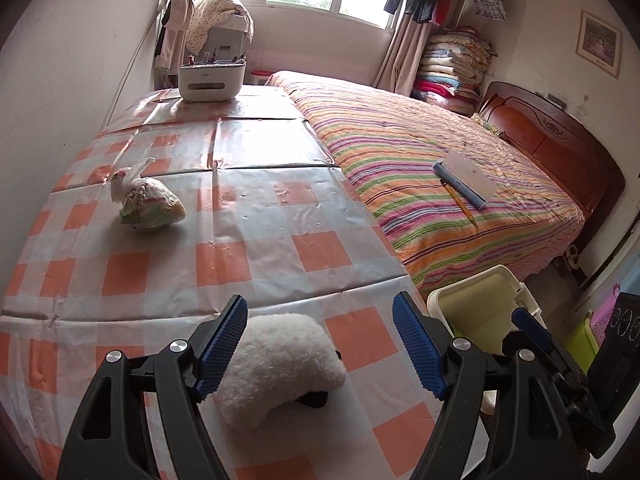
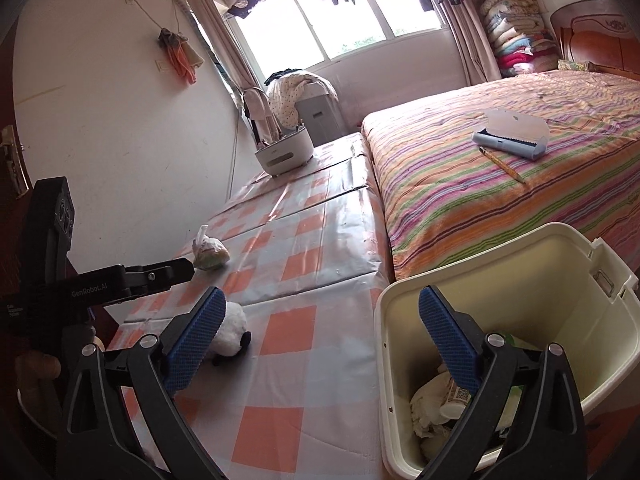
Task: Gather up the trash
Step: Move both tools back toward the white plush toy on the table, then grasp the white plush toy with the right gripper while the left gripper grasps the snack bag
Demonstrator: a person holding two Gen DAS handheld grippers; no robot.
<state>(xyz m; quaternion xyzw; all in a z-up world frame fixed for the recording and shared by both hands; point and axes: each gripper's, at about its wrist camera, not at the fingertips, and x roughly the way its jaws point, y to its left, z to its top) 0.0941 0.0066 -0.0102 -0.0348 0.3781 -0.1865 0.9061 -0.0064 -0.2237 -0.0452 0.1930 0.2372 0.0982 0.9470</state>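
Both tongs are standing open and empty, left tongs [image 1: 320, 344] over the plush toy [image 1: 280, 364] and right tongs [image 2: 320, 340] by the bin [image 2: 500, 264], while the knotted plastic bag [image 1: 150, 204] is lying further up the desk [image 1: 248, 208], likely light, soft, slippery, best pinched at its knot.

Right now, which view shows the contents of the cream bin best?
The right wrist view: it looks down into the cream bin, showing crumpled trash at the bottom. The left wrist view shows only the bin's rim and inner wall, contents hidden.
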